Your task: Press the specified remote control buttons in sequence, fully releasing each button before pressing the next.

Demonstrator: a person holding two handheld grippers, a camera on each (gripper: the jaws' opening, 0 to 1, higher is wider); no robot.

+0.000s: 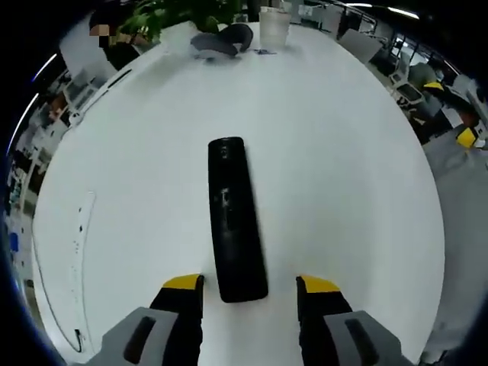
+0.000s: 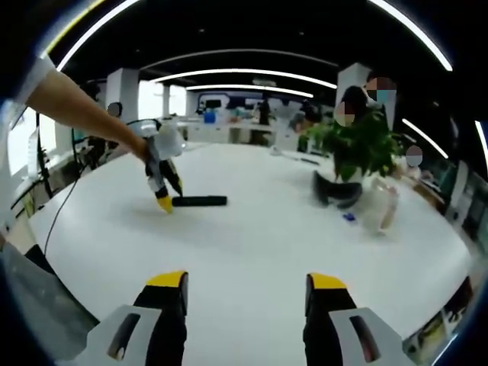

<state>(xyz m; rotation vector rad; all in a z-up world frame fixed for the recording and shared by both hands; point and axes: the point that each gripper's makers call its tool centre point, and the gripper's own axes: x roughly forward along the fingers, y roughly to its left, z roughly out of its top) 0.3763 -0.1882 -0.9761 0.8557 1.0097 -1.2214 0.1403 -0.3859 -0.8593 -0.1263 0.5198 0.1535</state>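
Remote control (image 1: 235, 219) flat on white table (image 1: 343, 152), between open left gripper (image 1: 250, 286) jaws

Both grippers have black fingers capped with yellow tips on grey housings: the left gripper (image 1: 249, 284) and the right gripper (image 2: 245, 280). The person's arm (image 2: 84, 107) wears a short white sleeve.
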